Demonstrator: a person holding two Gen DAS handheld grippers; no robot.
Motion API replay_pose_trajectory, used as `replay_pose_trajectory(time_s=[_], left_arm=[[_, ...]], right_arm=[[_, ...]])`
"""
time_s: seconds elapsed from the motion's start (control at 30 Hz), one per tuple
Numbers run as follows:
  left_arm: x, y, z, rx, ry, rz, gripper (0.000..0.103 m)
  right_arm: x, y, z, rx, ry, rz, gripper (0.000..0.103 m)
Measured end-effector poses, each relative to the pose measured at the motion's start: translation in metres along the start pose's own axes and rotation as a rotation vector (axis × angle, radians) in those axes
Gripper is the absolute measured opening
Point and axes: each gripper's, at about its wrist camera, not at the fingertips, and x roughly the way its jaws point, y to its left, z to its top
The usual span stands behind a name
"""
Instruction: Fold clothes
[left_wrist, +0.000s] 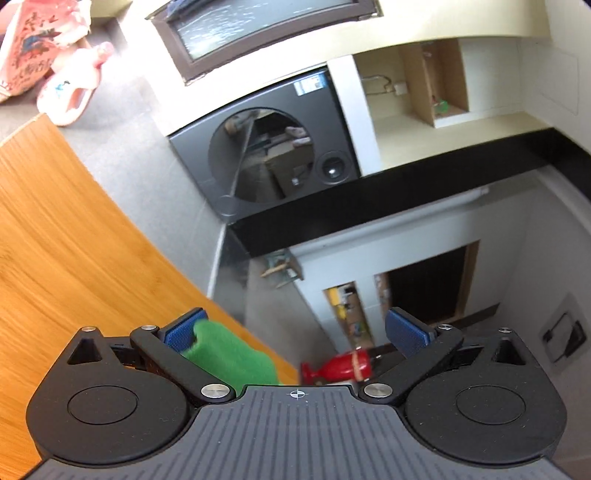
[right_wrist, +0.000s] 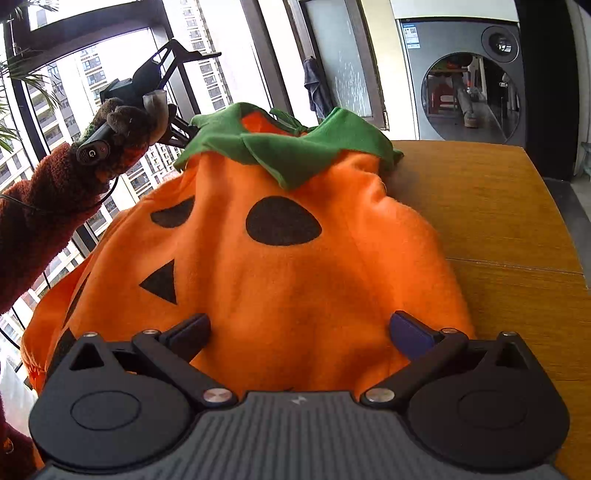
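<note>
the pumpkin costume (right_wrist: 295, 266) runs under the right gripper (right_wrist: 299, 332) body at 6 o'clock, so its near hem is hidden, and its lower-left part is cut off toward 8 o'clock. in the left wrist view only a scrap of green collar (left_wrist: 229, 354) shows by the left gripper (left_wrist: 295, 332); the rest of the garment lies out of sight. the red object (left_wrist: 340, 367) at 5 o'clock is blurred and half covered. the pink bag (left_wrist: 33, 44) at 11 o'clock is clipped by the edge, its print unreadable
</note>
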Motion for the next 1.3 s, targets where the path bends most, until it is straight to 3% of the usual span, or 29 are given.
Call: replay_pose_trajectory(time_s=[0.07,0.17,0.27,0.33,0.43,0.5,0.6,0.67,0.73,0.93,1.03,1.13,1.3], left_arm=[[-0.002,0.015,-0.007,0.012,0.067,0.058,0.103],[-0.022,0.017,-0.025,0.11,0.079,0.074,0.103],[-0.039,-0.007,-0.048,0.279,0.07,0.044,0.103],[-0.047,-0.03,-0.067,0.394,0.08,0.007,0.103],[-0.049,-0.062,-0.098,0.553,0.108,-0.031,0.103],[-0.039,-0.07,-0.11,0.585,0.153,-0.048,0.103],[-0.013,-0.067,-0.116,0.567,0.195,-0.022,0.103],[0.006,-0.059,-0.114,0.56,0.188,0.043,0.103],[0.016,-0.047,-0.108,0.573,0.15,0.123,0.103],[0.041,-0.024,-0.08,0.642,0.059,0.361,0.103],[0.041,-0.022,-0.07,0.666,-0.024,0.484,0.103],[0.028,-0.023,-0.056,0.632,-0.055,0.454,0.103],[0.005,-0.029,-0.049,0.578,-0.062,0.273,0.103]], right_arm=[[0.002,0.004,0.002,-0.02,0.015,-0.016,0.103],[0.007,0.012,0.006,-0.096,0.063,-0.04,0.103],[0.014,0.017,0.017,-0.157,0.14,-0.045,0.103],[0.011,0.011,0.041,-0.131,0.185,-0.008,0.103],[-0.007,0.007,0.083,-0.147,0.079,-0.035,0.103],[-0.01,0.006,0.117,-0.206,-0.009,-0.117,0.103],[0.024,0.007,0.151,-0.383,-0.032,-0.26,0.103],[0.065,0.005,0.159,-0.539,-0.02,-0.368,0.103],[0.105,0.001,0.164,-0.613,-0.011,-0.442,0.103],[0.191,-0.028,0.175,-0.537,0.015,-0.534,0.103],[0.198,-0.046,0.177,-0.435,-0.009,-0.531,0.103],[0.195,-0.067,0.179,-0.28,-0.002,-0.471,0.103],[0.188,-0.104,0.183,-0.066,0.055,-0.338,0.103]])
